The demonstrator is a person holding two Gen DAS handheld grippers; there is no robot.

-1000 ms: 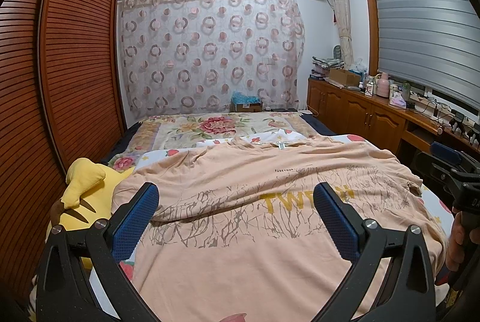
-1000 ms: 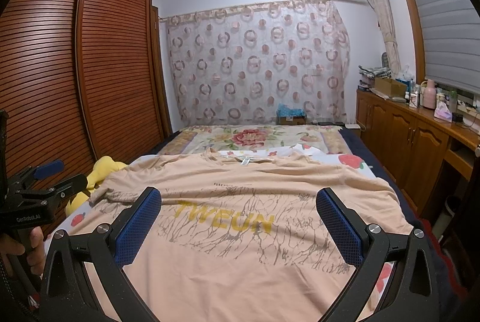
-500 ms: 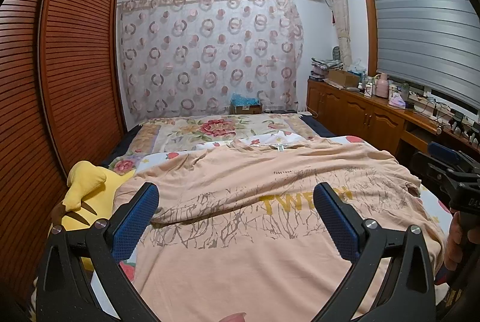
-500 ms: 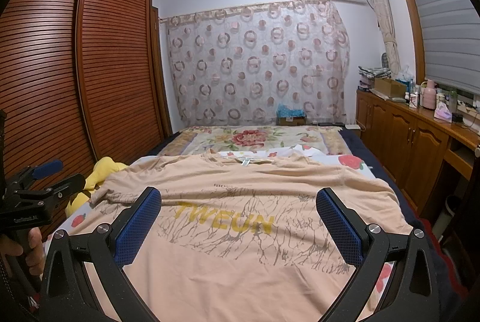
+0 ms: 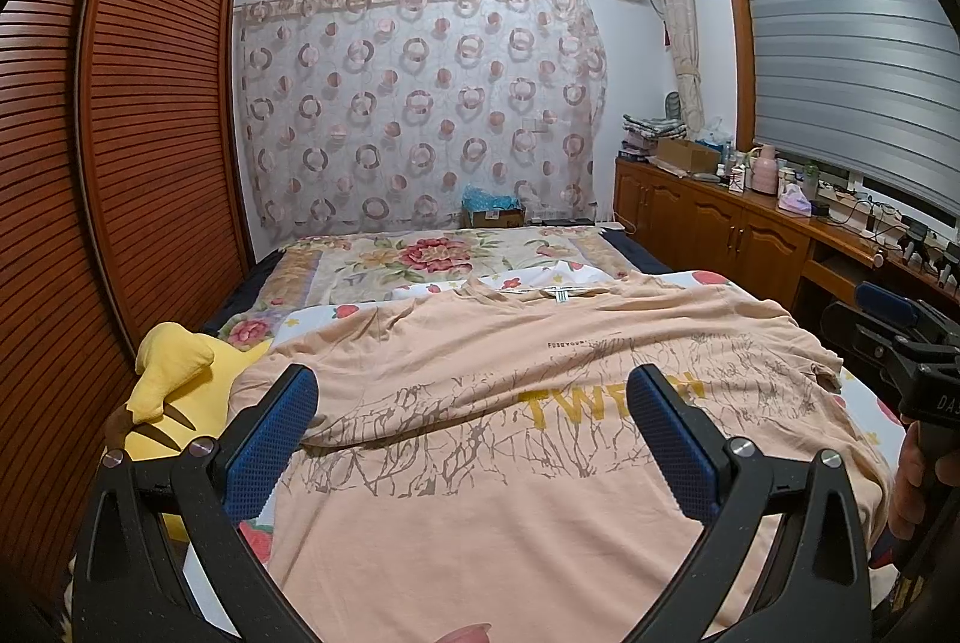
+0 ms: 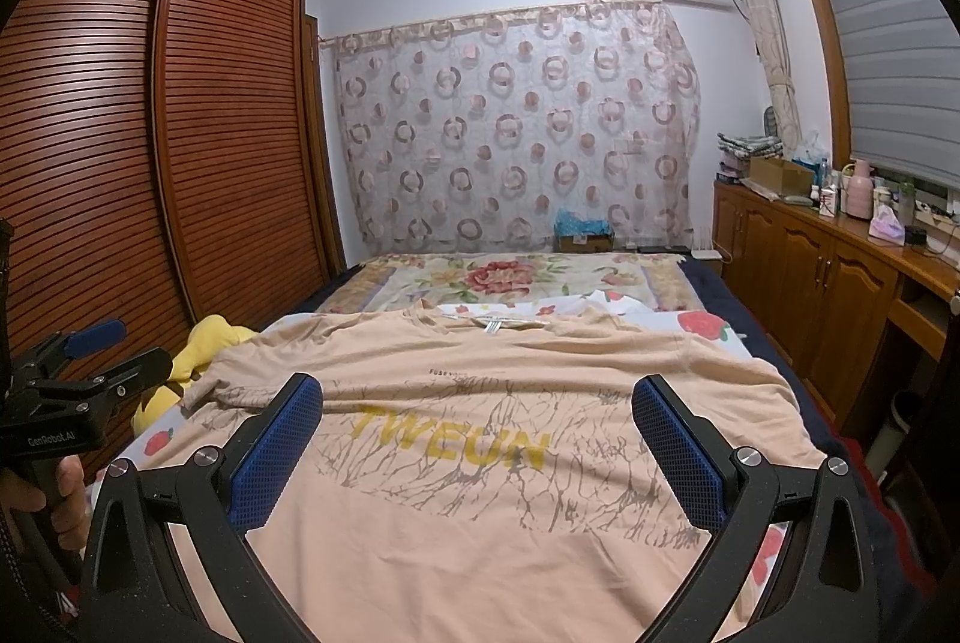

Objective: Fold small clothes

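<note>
On the bed (image 5: 360, 310) a peach shirt (image 5: 480, 463) is spread flat, print side up, with its collar and neck label turned toward the far curtain (image 5: 420, 103) and its hem nearest the cameras. Yellow letters reading "TWEUN" and a grey branching pattern are seen across the chest in the right wrist view, where the shirt (image 6: 480, 493) fills most of the near mattress. Some soft wrinkles are seen over the upper chest and at the sleeves; no fold is made in it yet.

Both tongs are held above the near part of the shirt, apart from the cloth. The left gripper (image 5: 471, 409) is spread wide, its blue pads (image 5: 270, 439) well apart with nothing between them. The right gripper (image 6: 477, 415) is likewise spread wide and empty, blue pads (image 6: 678, 451) framing the printed chest. Each tool is caught at the edge of the other's view: the right one with a hand (image 5: 912, 475) on its grip at the far right of the left view, the left one with a hand (image 6: 36, 487) at the far left of the right view.

Beside the shirt's left sleeve a yellow plush (image 5: 174, 373) is lying at the mattress edge, next to the slatted wardrobe (image 5: 120, 133). A floral blanket (image 5: 432, 259) is laid across the far half of the bed. Along the right wall a wooden cabinet (image 6: 828, 283) is set under the window blind (image 5: 840, 61)
</note>
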